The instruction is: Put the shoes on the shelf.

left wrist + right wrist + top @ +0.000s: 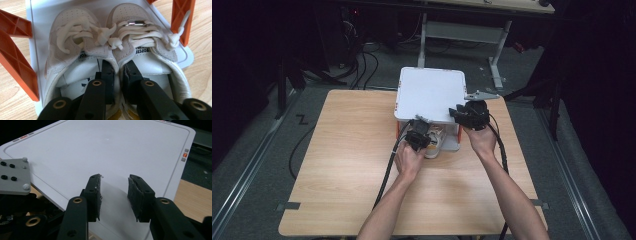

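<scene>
The wooden table [347, 165] took most of the high view, and at its upper centre stood a small two-level rack with a white top shelf [430, 92] and orange side supports [15, 62]. On the lower white shelf [41, 15], under the top one, a pair of white sneakers [115, 45] lay side by side, touching each other, with the toes toward the top of the left gripper view and the heels toward the bottom. The left gripper [118, 72], at the centre of the high view just below the rack, had its jaws nearly closed on the two inner collars of the shoes, one jaw inside each shoe, so it pinched both together. The right gripper [114, 195] hovered over the lower right corner of the top shelf, its jaws well apart and holding nothing. I judged the sneakers light, but soft and easy to bend: the padded collar would give under the jaws, and the leather-like surface might slip a little. The joined inner collars near the heels seemed the best place to hold, because one grip carried both shoes. The thick white laces [105, 35] were loosely tied and could catch on the orange supports during a pull outward.
</scene>
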`<state>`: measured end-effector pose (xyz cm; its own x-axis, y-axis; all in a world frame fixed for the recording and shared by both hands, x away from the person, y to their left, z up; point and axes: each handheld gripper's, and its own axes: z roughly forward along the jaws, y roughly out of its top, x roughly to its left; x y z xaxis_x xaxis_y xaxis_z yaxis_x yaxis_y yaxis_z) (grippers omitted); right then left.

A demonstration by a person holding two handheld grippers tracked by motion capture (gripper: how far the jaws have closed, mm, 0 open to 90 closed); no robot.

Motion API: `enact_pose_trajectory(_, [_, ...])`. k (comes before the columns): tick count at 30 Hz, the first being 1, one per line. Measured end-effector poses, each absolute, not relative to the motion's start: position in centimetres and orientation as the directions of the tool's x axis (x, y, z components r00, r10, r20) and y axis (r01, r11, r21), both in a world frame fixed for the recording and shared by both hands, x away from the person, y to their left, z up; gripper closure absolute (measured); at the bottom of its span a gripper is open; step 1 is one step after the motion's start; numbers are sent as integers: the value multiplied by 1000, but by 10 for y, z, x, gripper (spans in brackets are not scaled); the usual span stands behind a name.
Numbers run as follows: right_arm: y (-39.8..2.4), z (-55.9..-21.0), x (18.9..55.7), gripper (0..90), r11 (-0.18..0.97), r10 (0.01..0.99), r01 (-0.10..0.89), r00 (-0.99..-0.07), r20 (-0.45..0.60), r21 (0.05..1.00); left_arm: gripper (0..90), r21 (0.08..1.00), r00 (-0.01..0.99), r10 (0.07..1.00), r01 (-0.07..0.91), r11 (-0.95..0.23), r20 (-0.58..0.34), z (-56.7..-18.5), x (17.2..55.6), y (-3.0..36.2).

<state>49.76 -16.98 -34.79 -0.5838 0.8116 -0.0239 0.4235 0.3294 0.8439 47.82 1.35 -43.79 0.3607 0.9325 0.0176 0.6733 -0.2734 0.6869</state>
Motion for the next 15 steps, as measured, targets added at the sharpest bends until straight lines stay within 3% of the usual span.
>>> enact_pose_trajectory(5, [-168, -349, 497, 621, 340, 809, 414, -587, -38, 845, 769, 691, 353, 935, 669, -273, 27, -439, 479, 11])
enact_pose_trajectory(8, [-169, -349, 497, 621, 342, 805, 410, -592, -38, 845, 653, 686, 353, 935, 671, -282, 39, -439, 479, 12])
enact_pose_trajectory(12, [-169, -349, 497, 621, 340, 804, 412, -594, -34, 846, 597, 679, 362, 932, 676, -285, 31, -438, 479, 14])
enact_pose_trajectory(15, [-170, -349, 497, 621, 340, 803, 412, -594, -33, 845, 496, 676, 361, 933, 683, -275, 15, -437, 479, 16])
